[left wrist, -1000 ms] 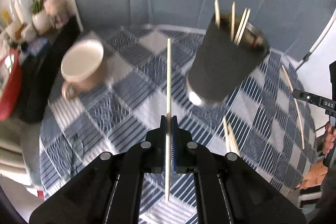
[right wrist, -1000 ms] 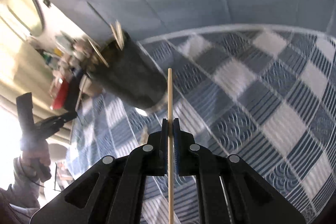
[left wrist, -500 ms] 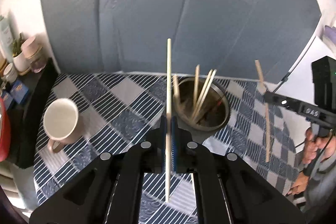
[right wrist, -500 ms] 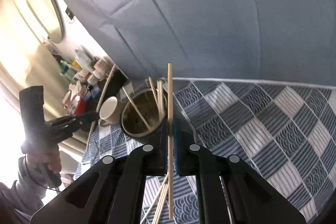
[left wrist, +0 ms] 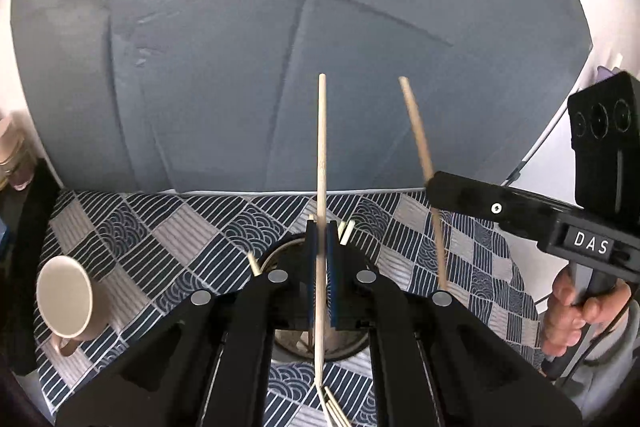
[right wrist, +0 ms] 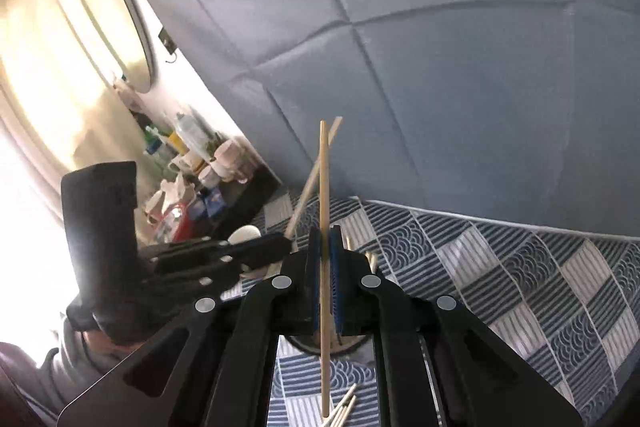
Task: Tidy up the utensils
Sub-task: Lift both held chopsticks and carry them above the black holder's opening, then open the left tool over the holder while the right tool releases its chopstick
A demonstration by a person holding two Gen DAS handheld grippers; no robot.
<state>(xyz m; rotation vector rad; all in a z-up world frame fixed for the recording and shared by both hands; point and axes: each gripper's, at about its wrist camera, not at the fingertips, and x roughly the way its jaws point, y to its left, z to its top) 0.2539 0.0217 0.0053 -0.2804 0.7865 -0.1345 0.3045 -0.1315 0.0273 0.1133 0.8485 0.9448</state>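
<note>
Wooden chopsticks (left wrist: 321, 147): two clawed, perhaps more.

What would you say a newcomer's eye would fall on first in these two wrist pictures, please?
Most striking are the two wooden chopsticks held upright, one clamped in the left gripper and the other chopstick in the right gripper. Below both sits the metal holder on the blue patterned tablecloth, with loose chopsticks lying nearer the camera. A beige mug stands at the left.
</note>
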